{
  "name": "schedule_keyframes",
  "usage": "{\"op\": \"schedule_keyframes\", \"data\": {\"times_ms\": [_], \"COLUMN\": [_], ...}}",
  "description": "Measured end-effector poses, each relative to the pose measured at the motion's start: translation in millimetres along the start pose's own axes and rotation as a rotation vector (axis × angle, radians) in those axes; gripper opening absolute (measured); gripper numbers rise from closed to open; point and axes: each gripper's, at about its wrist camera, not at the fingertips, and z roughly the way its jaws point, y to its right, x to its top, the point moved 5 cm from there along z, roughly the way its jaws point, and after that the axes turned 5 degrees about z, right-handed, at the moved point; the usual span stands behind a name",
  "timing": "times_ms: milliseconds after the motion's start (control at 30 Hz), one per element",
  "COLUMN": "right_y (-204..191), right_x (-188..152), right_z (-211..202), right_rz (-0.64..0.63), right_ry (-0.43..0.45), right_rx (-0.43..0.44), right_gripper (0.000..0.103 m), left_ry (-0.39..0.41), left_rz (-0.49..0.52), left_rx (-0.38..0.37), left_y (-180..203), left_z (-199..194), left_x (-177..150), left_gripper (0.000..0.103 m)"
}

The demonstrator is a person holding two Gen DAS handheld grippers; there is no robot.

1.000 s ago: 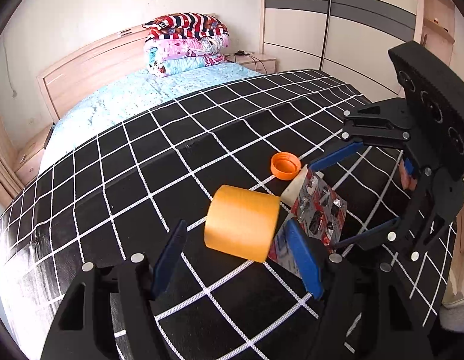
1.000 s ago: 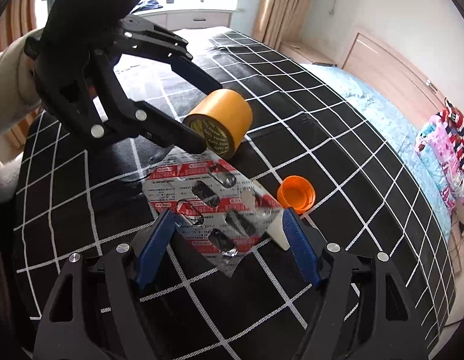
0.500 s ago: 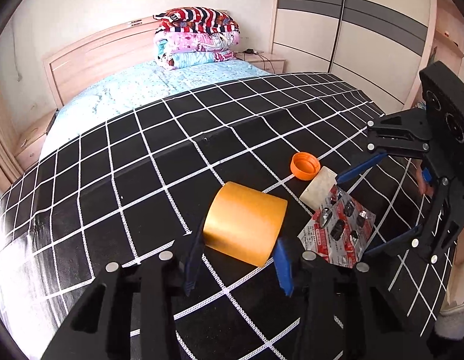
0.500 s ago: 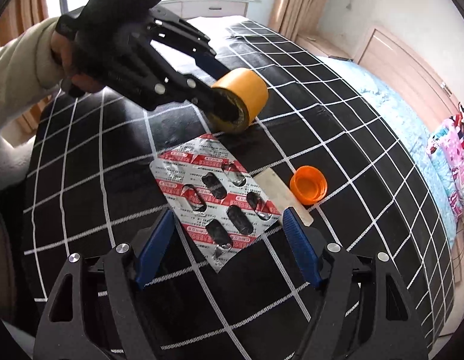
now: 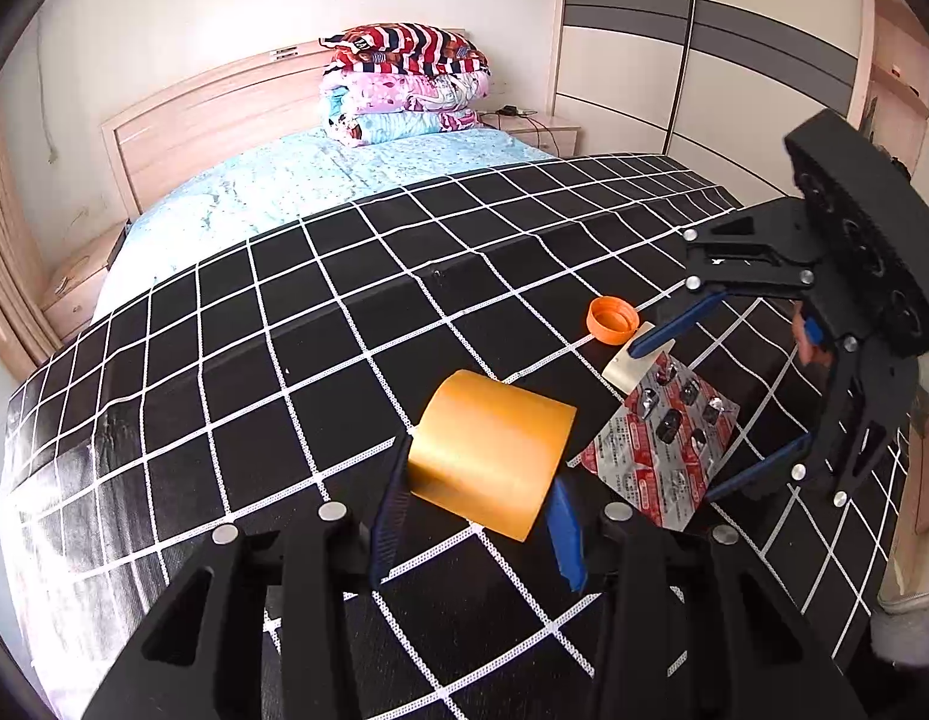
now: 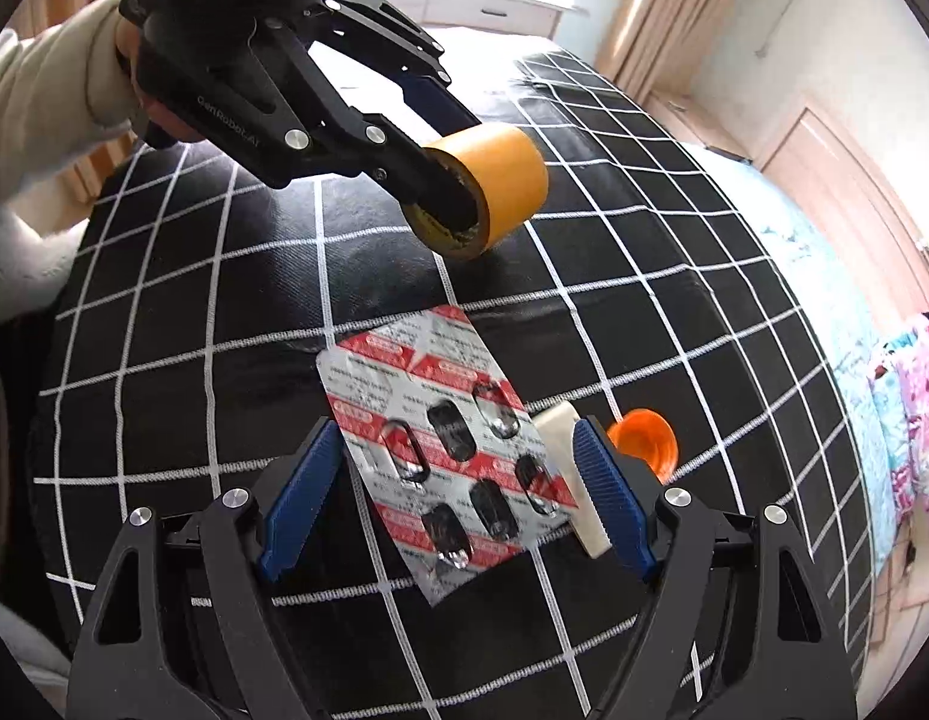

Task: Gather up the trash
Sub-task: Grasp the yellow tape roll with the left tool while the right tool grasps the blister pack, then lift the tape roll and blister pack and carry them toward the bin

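Since the earlier frames, the left gripper (image 5: 476, 516) has closed on the roll of yellow tape (image 5: 491, 459), and the roll is now held clear of the black checked cover (image 5: 236, 360), near that cover's front edge. Its pads are pressed on the roll's 2 flat ends, so its axis runs across the jaws, side to side in the left wrist view.

Just beyond, the right gripper (image 6: 458, 492) is spread wide, its jaws having just been opening further, and nothing is gripped. Between its 2 blue fingers (image 6: 611, 498) lies the used blister pack (image 6: 446, 450), flat on the cover, its long axis running diagonally away from the right wrist camera. A pale strip (image 6: 575, 480) is tucked under its right edge, and an orange bottle cap (image 6: 644, 438) sits just beside that, open side up.

For a clean pickup, the pack is probably best pinched across its short width, 1 finger slid under a raised edge, since thin foil is likely to bend or slip. Farther off, a blue sheet (image 5: 320, 186) and folded quilts (image 5: 404, 84) are seen at the headboard end.
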Motion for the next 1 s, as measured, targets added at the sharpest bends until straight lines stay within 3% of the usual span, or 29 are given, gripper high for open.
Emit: {"op": "schedule_keyframes", "data": {"times_ms": [200,300,800,1000], "right_y": [8.0,8.8,-30.1,-51.2], "right_x": [3.4,5.0,-2.1,-6.9], "right_z": [2.2,-2.2,-33.7,-58.0], "right_rz": [0.08,0.118,0.207,0.313], "right_ry": [0.018,0.014,0.08,0.108], "right_rx": [0.042,0.024,-0.104,-0.119], "right_gripper": [0.078,0.063,0.061,0.061], "left_ry": [0.01,0.018,0.054,0.072], "left_rz": [0.004,-0.011,-0.004,0.015], "left_rx": [-0.005,-0.01,0.018,0.029], "left_y": [2.9,3.0,20.4,36.4], "left_z": [-7.1,-10.7,-50.8,-72.2], "left_x": [-1.0,-1.7,-8.5,-13.7], "left_gripper": [0.04,0.04,0.04,0.04]}}
